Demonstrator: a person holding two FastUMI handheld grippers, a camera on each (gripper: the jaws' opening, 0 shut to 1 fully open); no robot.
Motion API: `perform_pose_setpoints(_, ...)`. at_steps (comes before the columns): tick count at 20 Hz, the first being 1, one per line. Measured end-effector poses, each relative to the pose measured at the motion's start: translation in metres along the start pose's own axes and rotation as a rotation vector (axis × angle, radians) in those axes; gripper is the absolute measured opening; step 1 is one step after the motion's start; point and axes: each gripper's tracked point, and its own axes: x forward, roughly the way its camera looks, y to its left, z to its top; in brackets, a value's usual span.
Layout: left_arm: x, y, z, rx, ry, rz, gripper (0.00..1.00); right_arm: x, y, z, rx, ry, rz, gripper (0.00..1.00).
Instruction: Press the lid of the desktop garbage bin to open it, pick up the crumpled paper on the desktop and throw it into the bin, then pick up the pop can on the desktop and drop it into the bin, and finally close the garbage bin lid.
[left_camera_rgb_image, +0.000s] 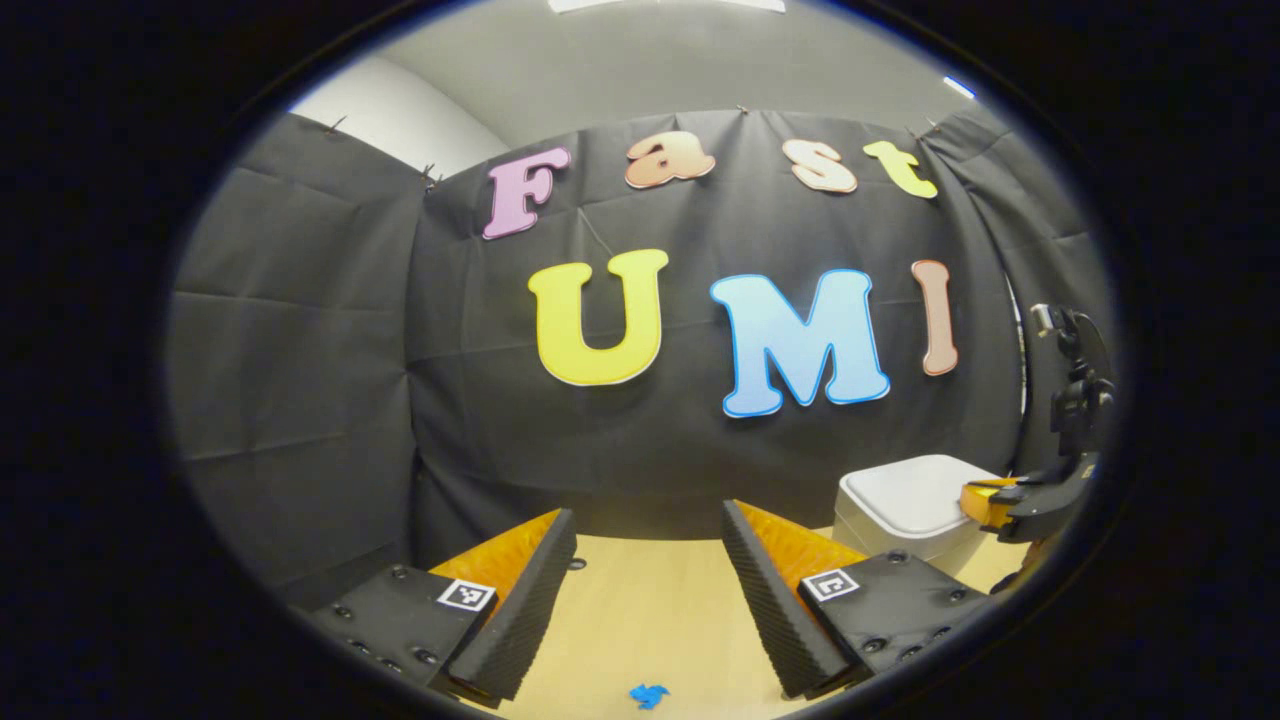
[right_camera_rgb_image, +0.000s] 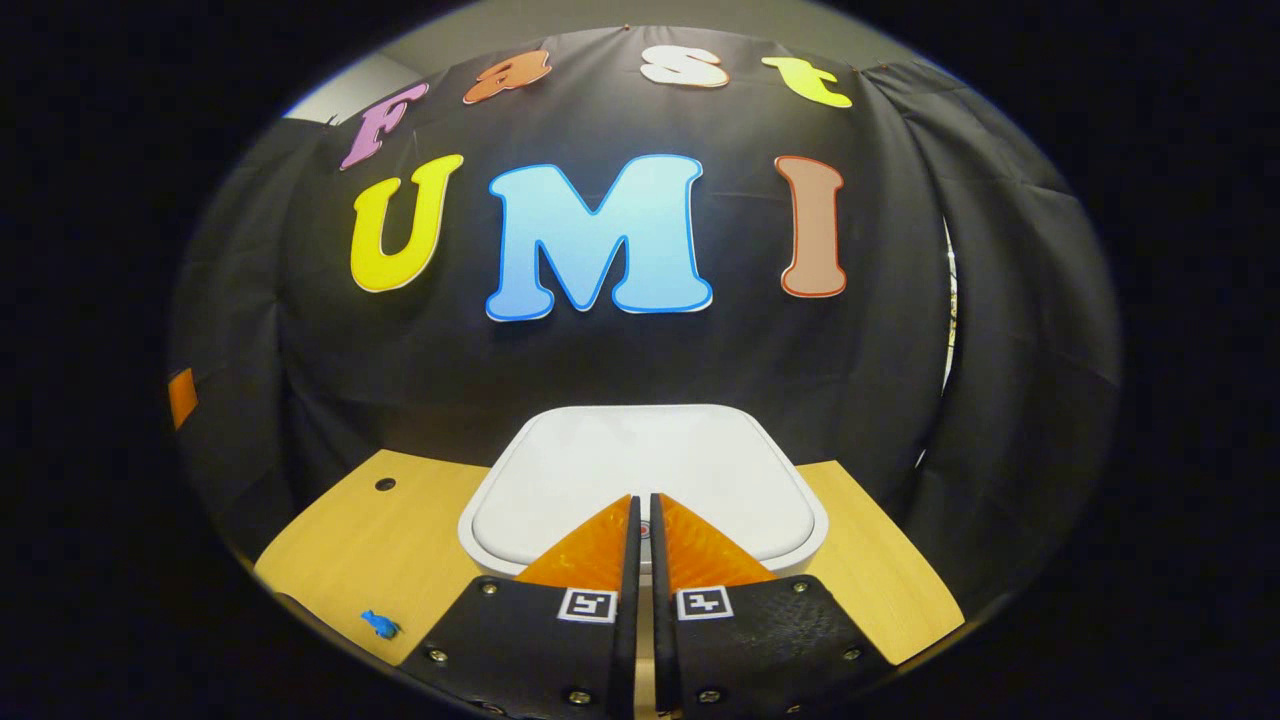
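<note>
The white desktop bin (right_camera_rgb_image: 640, 455) stands at the back of the wooden table with its lid down flat. My right gripper (right_camera_rgb_image: 641, 502) is shut with nothing between its fingers, and its tips lie over the front middle of the lid. Whether they touch the lid I cannot tell. In the left gripper view the bin (left_camera_rgb_image: 905, 500) sits at the right, with the right gripper (left_camera_rgb_image: 968, 500) at its right edge. My left gripper (left_camera_rgb_image: 650, 512) is open above the bare table, to the left of the bin, holding nothing.
The wooden table (right_camera_rgb_image: 400, 540) runs up to the black cloth wall. A small blue mark (right_camera_rgb_image: 380, 625) lies near the table's front left, and also shows as a blue mark (left_camera_rgb_image: 648, 695) below the left gripper's fingers. A small hole (right_camera_rgb_image: 385, 484) sits in the tabletop left of the bin.
</note>
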Motion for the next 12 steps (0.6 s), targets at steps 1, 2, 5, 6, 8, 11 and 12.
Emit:
perform_pose_setpoints(1, 0.0, 0.001, -0.001, -0.008, 0.003, -0.001, 0.96, 0.0, 0.0, 0.004, -0.005, -0.014, 0.007, 0.07)
perform_pose_setpoints(2, -0.001, 0.001, -0.001, -0.016, 0.006, 0.0, 0.96, 0.0, 0.0, 0.006, -0.005, -0.013, 0.013, 0.07)
perform_pose_setpoints(5, -0.004, 0.005, -0.007, -0.033, 0.018, 0.005, 1.0, -0.001, -0.002, 0.007, 0.031, 0.006, 0.021, 0.07)
perform_pose_setpoints(6, -0.006, 0.005, -0.008, -0.037, 0.021, 0.006, 1.0, -0.003, -0.001, 0.009, 0.036, 0.004, 0.025, 0.07)
perform_pose_setpoints(8, -0.007, 0.009, -0.009, -0.042, 0.025, 0.011, 0.96, -0.009, -0.002, 0.017, 0.031, -0.022, 0.031, 0.07)
perform_pose_setpoints(11, -0.008, 0.011, -0.011, -0.045, 0.03, 0.017, 1.0, -0.016, -0.003, 0.045, 0.023, -0.095, 0.034, 0.07)
perform_pose_setpoints(12, -0.009, 0.011, -0.012, -0.045, 0.032, 0.018, 1.0, -0.018, -0.003, 0.055, 0.025, -0.117, 0.036, 0.07)
